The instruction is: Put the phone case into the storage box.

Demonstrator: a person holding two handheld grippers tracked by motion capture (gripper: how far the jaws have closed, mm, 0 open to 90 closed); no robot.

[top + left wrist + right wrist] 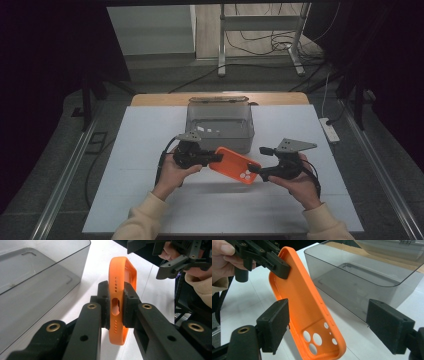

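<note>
A: Surface first. We work at a white table top (150,200). Taking the orange phone case (235,165) as our mark: bare white board on our side of it, and a strip of wooden edge (165,99) beyond it at the far end.

B: The case itself hangs above the board between the two tools, near the middle. Our left gripper (216,157) pinches its left end, and the left gripper view has both jaws pressed on the rim (117,302) either side of the port cut-out. Our right gripper (255,170) sits at the camera-hole end of the case, jaws spread wide; in the right gripper view the case (304,312) stands between the pads. Whether the left-hand pad (274,322) just touches it, we cannot tell; the other pad is well apart.

A: Container next. Just behind the case stands a smoky clear plastic bin (220,127), open at the top. Through its wall we see a flat rectangular outline on its floor (352,272); we cannot tell whether that is moulding or a loose item.

B: Room, farther out. Beyond the wooden edge, a grey floor with black cables (260,47) looped round a metal stand (260,25). Right of the case, off the board, a white power strip (330,131) lies on the floor. Metal rails (65,175) run along both sides, and dark curtains close in left and right.
</note>
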